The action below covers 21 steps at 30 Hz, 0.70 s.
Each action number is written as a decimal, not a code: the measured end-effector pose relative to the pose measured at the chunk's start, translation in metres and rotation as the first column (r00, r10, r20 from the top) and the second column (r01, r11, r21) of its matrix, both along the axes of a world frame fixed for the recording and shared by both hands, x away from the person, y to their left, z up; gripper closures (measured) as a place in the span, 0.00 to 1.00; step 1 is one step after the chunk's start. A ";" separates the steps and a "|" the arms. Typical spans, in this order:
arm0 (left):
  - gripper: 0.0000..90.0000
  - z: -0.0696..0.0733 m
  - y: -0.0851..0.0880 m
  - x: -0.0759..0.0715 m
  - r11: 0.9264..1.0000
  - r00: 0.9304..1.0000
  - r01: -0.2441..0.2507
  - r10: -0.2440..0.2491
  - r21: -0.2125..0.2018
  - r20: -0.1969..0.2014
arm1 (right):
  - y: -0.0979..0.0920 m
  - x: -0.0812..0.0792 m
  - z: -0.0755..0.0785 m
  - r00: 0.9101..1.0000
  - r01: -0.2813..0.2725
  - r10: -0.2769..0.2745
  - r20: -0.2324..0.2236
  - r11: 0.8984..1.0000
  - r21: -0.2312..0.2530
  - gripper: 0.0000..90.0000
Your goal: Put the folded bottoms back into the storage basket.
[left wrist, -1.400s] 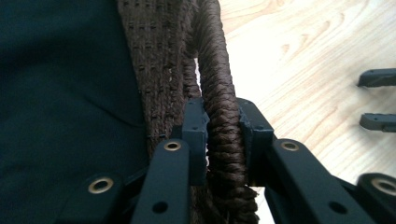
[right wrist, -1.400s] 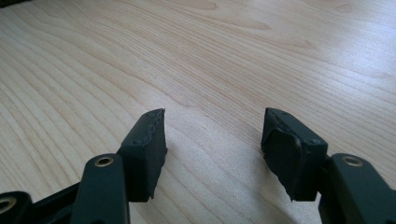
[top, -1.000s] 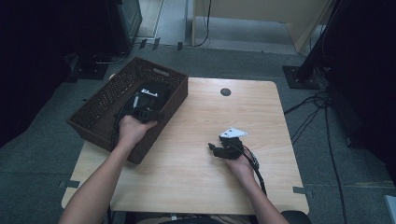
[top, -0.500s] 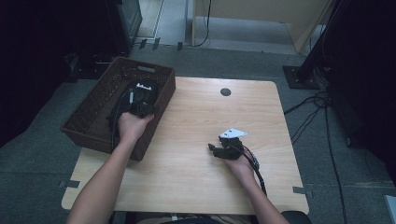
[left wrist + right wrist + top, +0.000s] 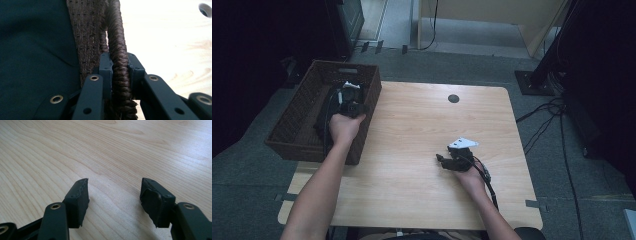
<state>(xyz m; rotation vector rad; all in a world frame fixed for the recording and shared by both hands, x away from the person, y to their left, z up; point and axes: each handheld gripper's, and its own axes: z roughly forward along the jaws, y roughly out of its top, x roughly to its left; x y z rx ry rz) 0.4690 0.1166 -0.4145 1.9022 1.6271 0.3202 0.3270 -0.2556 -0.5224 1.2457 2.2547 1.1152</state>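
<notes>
Gripping: the left gripper was clamped on the braided rim of a dark brown woven rectangular basket.
Basket: it sat at the far left corner of the pale wooden table, overhanging the left edge.
Close view: both pads pinched the rim.
Right gripper: resting on bare tabletop well apart from the basket, jaws parted, nothing between them.

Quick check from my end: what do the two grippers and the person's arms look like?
Both grippers are black with two angular jaws and brass-coloured rivets. The right gripper carries a pale grey three-cornered plate and trails a black cable. The left gripper has white detail on top. Both forearms are bare, with no sleeves.
</notes>
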 end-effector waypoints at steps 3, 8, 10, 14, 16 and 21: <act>0.84 -0.001 -0.001 0.002 1.000 1.000 0.012 -0.012 -0.011 -0.006 | 0.000 0.000 0.000 1.000 0.001 -0.001 0.000 1.000 -0.001 0.44; 0.61 -0.001 -0.002 0.000 0.998 0.998 0.062 -0.062 0.021 0.003 | 0.000 0.000 0.000 1.000 0.002 -0.002 0.001 1.000 -0.001 0.44; 0.59 0.007 0.002 -0.004 0.997 0.997 0.073 -0.072 -0.033 0.040 | 0.000 0.000 0.000 1.000 0.002 -0.002 0.001 1.000 0.000 0.44; 0.55 0.022 0.003 -0.008 0.992 0.992 0.115 -0.112 -0.042 0.062 | 0.000 0.001 0.000 1.000 -0.002 0.002 0.002 1.000 0.001 0.44; 0.52 0.030 0.001 -0.011 0.988 0.986 0.154 -0.152 -0.026 0.066 | 0.000 0.001 0.000 1.000 -0.002 0.002 0.000 1.000 0.003 0.43; 0.51 0.044 -0.007 -0.021 0.979 0.974 0.202 -0.197 -0.033 0.107 | 0.000 0.000 0.000 1.000 -0.009 0.009 -0.001 1.000 0.003 0.41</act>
